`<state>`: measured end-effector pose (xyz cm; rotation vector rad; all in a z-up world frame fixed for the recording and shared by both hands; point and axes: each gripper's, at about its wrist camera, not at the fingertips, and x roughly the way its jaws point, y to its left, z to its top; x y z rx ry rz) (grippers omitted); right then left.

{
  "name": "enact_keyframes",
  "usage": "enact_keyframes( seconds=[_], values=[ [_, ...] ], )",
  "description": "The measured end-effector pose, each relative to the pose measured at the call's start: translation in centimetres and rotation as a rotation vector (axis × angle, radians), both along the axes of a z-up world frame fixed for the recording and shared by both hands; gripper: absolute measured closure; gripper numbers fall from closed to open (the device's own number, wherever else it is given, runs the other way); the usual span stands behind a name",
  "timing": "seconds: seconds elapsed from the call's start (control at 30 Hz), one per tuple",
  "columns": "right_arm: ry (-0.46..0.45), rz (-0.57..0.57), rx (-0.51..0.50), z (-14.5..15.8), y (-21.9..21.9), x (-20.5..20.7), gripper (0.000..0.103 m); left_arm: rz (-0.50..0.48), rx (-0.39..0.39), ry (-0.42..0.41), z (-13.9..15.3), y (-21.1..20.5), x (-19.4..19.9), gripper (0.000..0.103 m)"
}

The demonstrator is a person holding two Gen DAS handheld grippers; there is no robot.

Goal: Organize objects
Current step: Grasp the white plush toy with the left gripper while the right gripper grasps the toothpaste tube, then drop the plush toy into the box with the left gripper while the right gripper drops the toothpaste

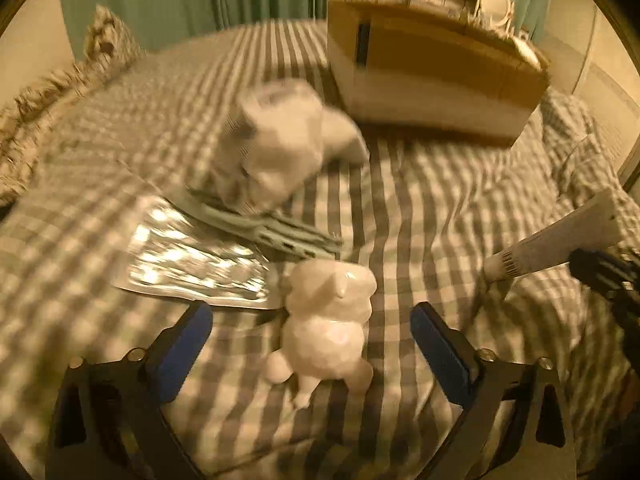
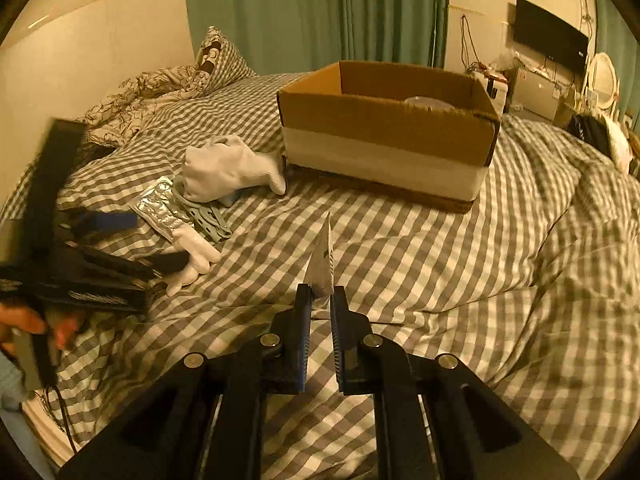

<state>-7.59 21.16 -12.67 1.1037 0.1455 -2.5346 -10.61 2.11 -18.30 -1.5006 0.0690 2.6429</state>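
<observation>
Tube (image 2: 322, 258) clamped in right gripper (image 2: 320, 300) jaws, not yet in cardboard box (image 2: 384, 128). Left gripper (image 1: 312, 316) spread wide around white figurine (image 1: 328, 320) on bed (image 2: 440, 260). Glove (image 2: 228, 168), foil pack (image 1: 192, 256) left to sort.

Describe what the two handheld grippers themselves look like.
Both the left gripper and the right gripper have black frames with triangular cut-outs and silver pivot bolts. Their fingers carry blue pads. A thin black cable hangs below the left one.
</observation>
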Motion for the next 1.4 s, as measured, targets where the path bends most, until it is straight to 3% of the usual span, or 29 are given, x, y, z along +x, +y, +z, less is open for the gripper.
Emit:
enact_keyframes(
  seconds=[0.03,0.13,0.23,0.43,0.57,0.67,0.83,1.13,1.4],
  values=[
    [-0.002,0.001,-0.014,-0.1,0.1,-0.2,0.094,0.007,-0.002,-0.014,-0.7,0.1,-0.5,0.014],
    [-0.023,0.006,-0.077,-0.5,1.0,-0.9,0.093,-0.018,0.006,-0.028,-1.7,0.5,-1.0,0.040],
    [-0.032,0.004,-0.108,-0.8,1.1,-1.4,0.093,-0.042,0.007,-0.022,-1.8,0.7,-0.8,0.054],
    [-0.092,0.008,-0.117,-2.3,-0.1,-3.8,0.090,-0.037,0.049,-0.005,-0.5,-0.1,-0.1,0.054],
    [-0.140,0.006,-0.044,-4.4,-2.2,-6.6,0.083,-0.052,0.040,0.032,0.9,-0.4,0.5,0.054],
    [-0.174,0.010,-0.043,-5.5,-3.2,-8.1,0.080,-0.046,0.043,0.042,1.4,-1.1,0.8,0.054],
    [-0.145,0.018,-0.006,-5.7,-4.7,-9.4,0.081,-0.029,0.070,0.042,1.8,-2.0,1.6,0.054],
    [0.001,0.045,-0.052,0.6,-3.7,-4.1,0.082,0.013,0.072,0.084,5.2,-2.0,3.1,0.054],
    [0.147,0.051,-0.039,9.0,-1.6,-3.2,0.082,-0.056,0.116,0.212,12.8,1.4,1.2,0.054]
  ],
)
